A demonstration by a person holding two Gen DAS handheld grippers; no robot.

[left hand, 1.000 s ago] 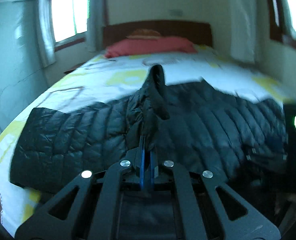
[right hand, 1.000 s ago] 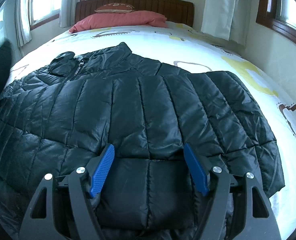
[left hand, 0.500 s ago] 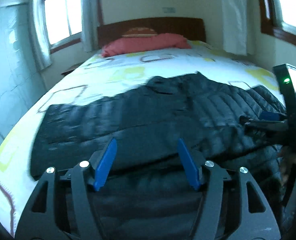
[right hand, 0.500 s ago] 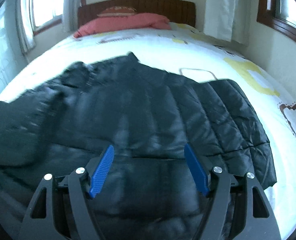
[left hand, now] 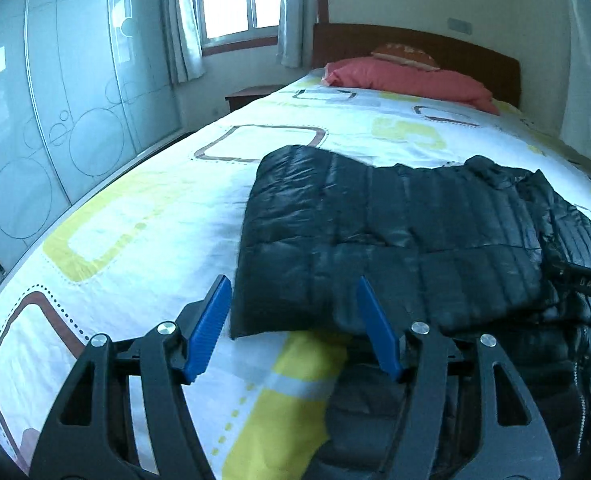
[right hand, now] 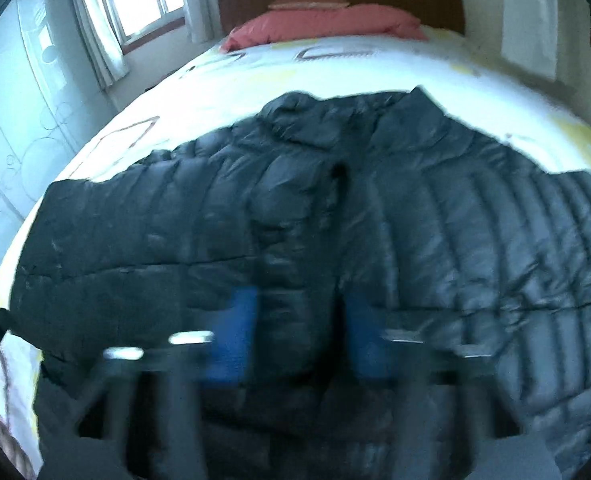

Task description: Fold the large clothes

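Left wrist view: the left hand-held gripper [left hand: 293, 326] hangs spread and empty over the bed [left hand: 143, 248], at the folded-in sleeve edge of the black quilted puffer jacket [left hand: 375, 240], glossy and ribbed.

Right wrist view, blurred: the right hand-held gripper [right hand: 295, 332] is closing with the jacket's [right hand: 475, 240] front fabric between its blue pads, probably to fold it.

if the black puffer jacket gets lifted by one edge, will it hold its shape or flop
Probably flop: the jacket already lies draped and folded over itself on the bed. Its quilted, puffy panels suggest it is light for its bulk. The shiny shell looks slick, so a small pinch might slip.
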